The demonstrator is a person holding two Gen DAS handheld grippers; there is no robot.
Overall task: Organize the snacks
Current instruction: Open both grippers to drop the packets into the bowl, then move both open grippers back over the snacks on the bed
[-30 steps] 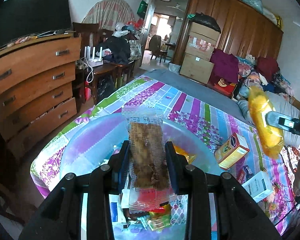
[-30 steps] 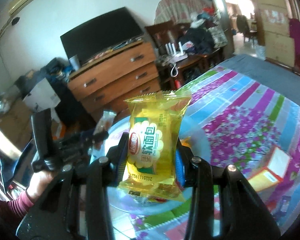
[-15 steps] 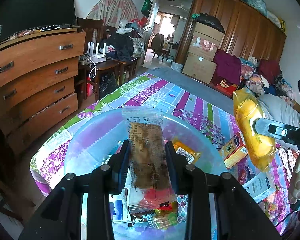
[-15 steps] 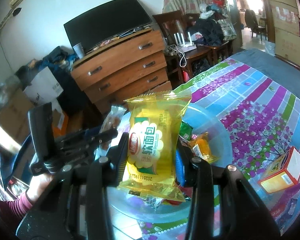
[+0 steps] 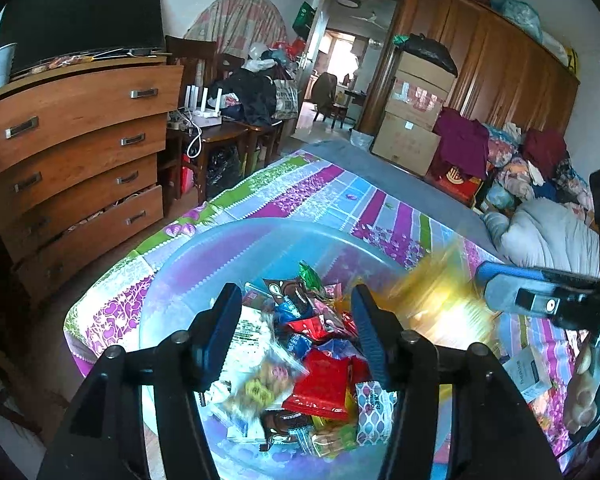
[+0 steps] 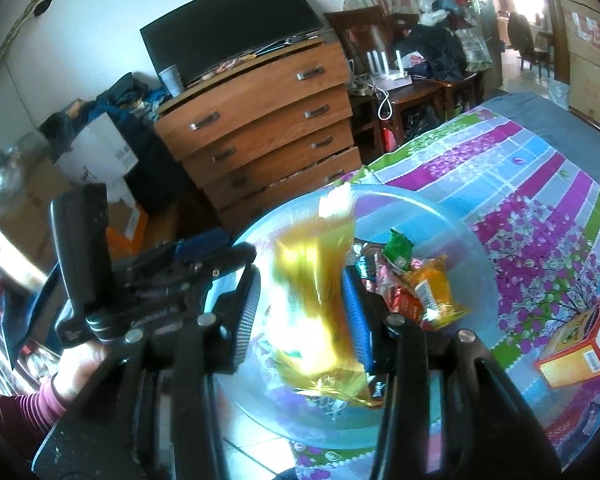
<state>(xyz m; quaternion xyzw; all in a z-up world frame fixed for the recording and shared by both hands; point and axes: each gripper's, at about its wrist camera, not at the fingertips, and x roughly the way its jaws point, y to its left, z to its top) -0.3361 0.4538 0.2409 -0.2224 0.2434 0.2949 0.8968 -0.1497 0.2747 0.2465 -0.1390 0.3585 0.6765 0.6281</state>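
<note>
A translucent blue bowl [image 5: 204,252] [image 6: 440,208] stands on the patterned bed cover, with several wrapped snacks [image 5: 324,376] piled in it. My left gripper [image 5: 296,316] hangs over the bowl, its jaws opening with nothing between them. Just below them, a brown snack in a clear wrapper [image 5: 260,364] is a blur over the pile. My right gripper [image 6: 302,308] is over the bowl's near side, jaws opening. The yellow packet [image 6: 312,280] [image 5: 436,304] is still between its pads, but it is blurred, tilted and looks loose.
An orange box [image 6: 576,344] and a white box [image 5: 528,368] lie on the cover to the right of the bowl. A wooden dresser [image 5: 72,152] stands off the bed's left side. A hand [image 6: 80,364] holds the left gripper.
The left gripper opened and the brown snack dropped from it toward the pile. The right gripper came lower over the bowl, and the yellow packet has begun to slip between its pads.
</note>
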